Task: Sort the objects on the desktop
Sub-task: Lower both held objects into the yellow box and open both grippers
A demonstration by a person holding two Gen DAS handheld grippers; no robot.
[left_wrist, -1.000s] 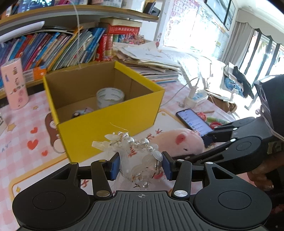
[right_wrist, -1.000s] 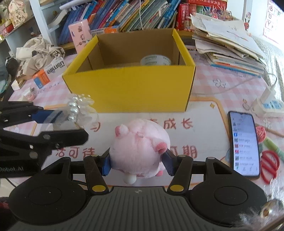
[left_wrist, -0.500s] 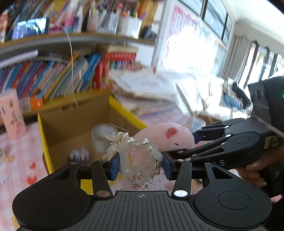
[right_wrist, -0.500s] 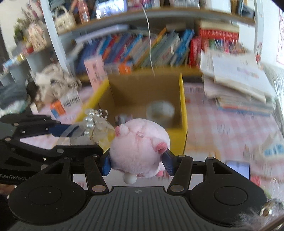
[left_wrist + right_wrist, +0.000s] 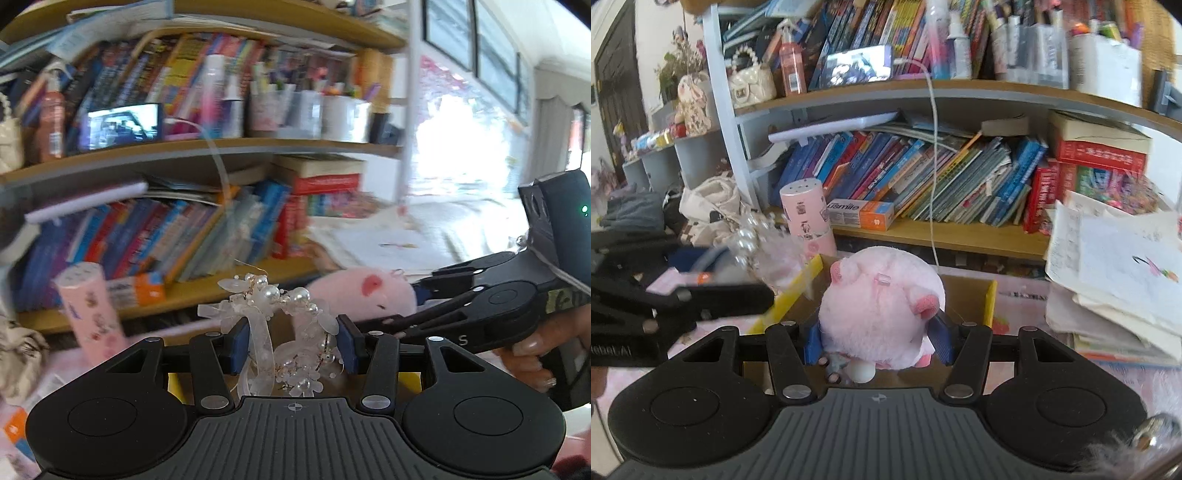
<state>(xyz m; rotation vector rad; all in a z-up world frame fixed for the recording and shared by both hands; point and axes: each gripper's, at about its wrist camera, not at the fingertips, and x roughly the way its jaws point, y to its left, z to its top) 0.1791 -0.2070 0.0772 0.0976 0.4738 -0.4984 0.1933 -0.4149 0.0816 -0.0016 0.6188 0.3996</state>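
Note:
My left gripper (image 5: pixel 291 343) is shut on a white pearl-and-ribbon hair ornament (image 5: pixel 280 317), held up in the air. My right gripper (image 5: pixel 879 339) is shut on a pink plush pig (image 5: pixel 882 306), which also shows in the left wrist view (image 5: pixel 364 297). Both are above the open yellow cardboard box (image 5: pixel 990 299), whose rim shows just below the pig and under the left gripper (image 5: pixel 410 378). The left gripper with the ornament (image 5: pixel 753 240) appears at the left of the right wrist view.
A bookshelf full of books (image 5: pixel 923 177) stands behind the box. A pink cylinder container (image 5: pixel 807 218) and an orange toothpaste box (image 5: pixel 862 214) sit at its foot. A pile of papers (image 5: pixel 1108 266) lies on the right.
Both grippers have risen with their objects and moved forward over the yellow box. The views now tilt up toward the bookshelf.

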